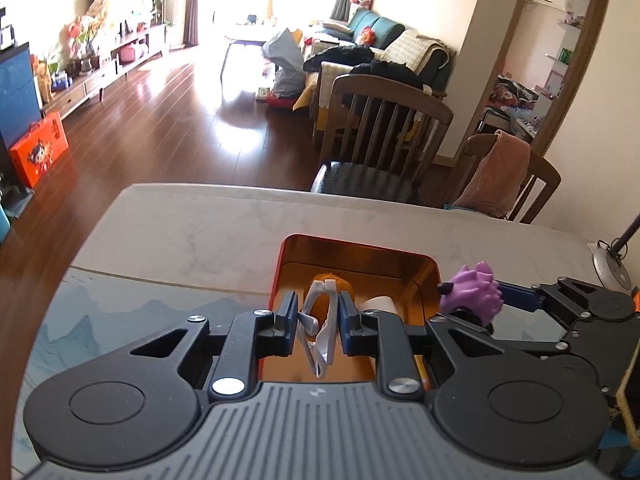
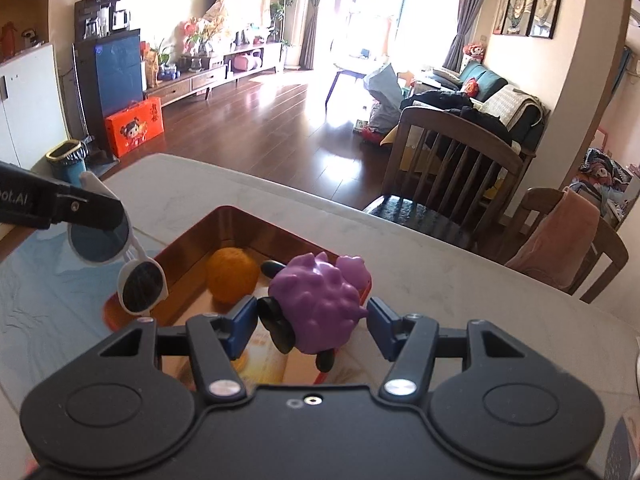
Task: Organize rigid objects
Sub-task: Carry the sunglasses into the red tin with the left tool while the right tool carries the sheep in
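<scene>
My left gripper (image 1: pixel 318 320) is shut on white-framed sunglasses (image 1: pixel 320 334), held above the near part of an orange tin tray (image 1: pixel 430 270). From the right wrist view the sunglasses (image 2: pixel 120 264) hang by the tray's left rim (image 2: pixel 192 236), dark lenses facing me. My right gripper (image 2: pixel 312 322) is shut on a purple spiky toy (image 2: pixel 316 304) with black feet, over the tray's right side. In the left wrist view that toy (image 1: pixel 474 290) sits at the tray's right edge. Inside the tray lie an orange ball (image 2: pixel 232 274) and a printed card.
The tray rests on a pale marble table (image 1: pixel 192 232) with a dark blue mat (image 1: pixel 120 312) at its near side. Two wooden chairs (image 1: pixel 384 136) stand at the far edge, one with a pink cloth (image 1: pixel 500 172) draped on it. A metal lamp base (image 1: pixel 610 268) stands far right.
</scene>
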